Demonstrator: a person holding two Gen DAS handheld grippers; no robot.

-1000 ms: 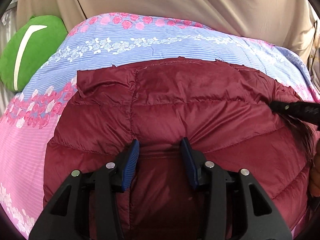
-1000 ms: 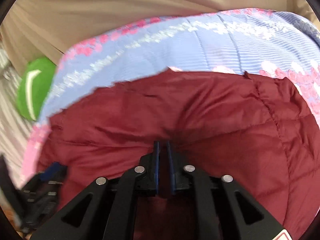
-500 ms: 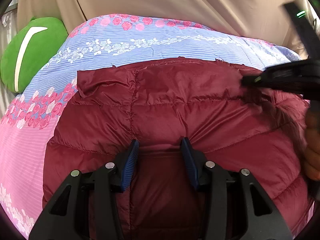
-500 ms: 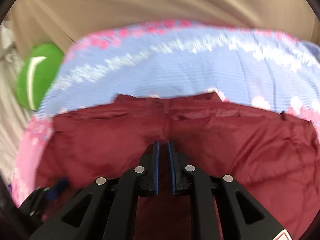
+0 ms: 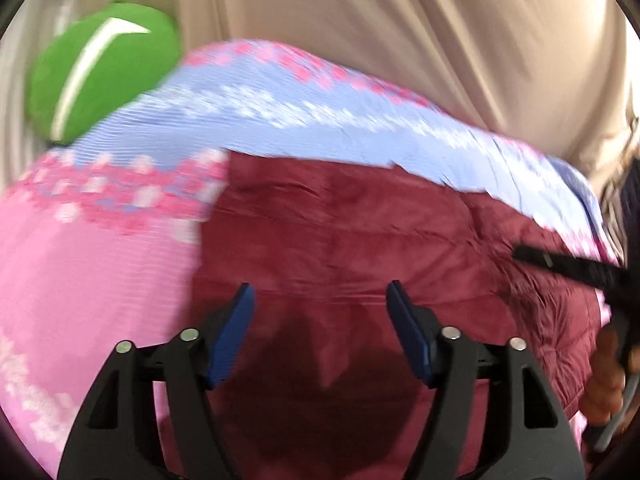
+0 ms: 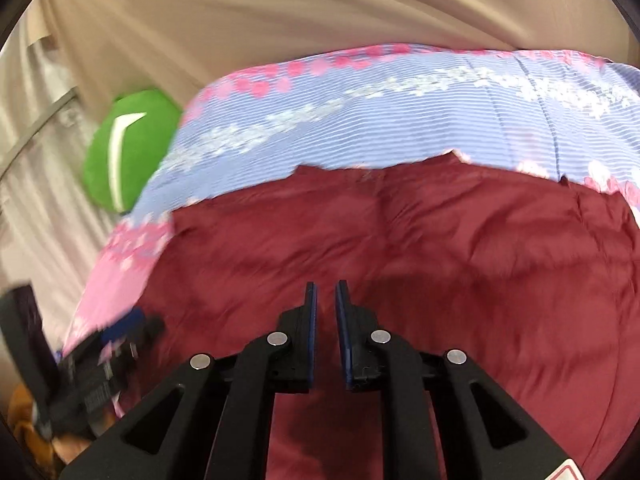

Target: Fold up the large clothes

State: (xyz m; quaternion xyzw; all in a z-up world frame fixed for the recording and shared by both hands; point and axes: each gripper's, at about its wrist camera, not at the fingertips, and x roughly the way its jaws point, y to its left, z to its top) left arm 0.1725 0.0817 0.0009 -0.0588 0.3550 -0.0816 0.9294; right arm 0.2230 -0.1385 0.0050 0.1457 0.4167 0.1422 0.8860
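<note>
Left gripper opening above maroon jacket.

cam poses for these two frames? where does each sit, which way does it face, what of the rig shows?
Left wrist: on the left gripper, angled down over the maroon jacket; its jaws opening, empty; right gripper and a hand at right edge.
Right wrist: on the right gripper, angled down over the same jacket; jaws nearly closed, no fabric visibly pinched; left gripper lower left.
Shared: jacket, floral quilt, green cushion, beige curtain.
</note>
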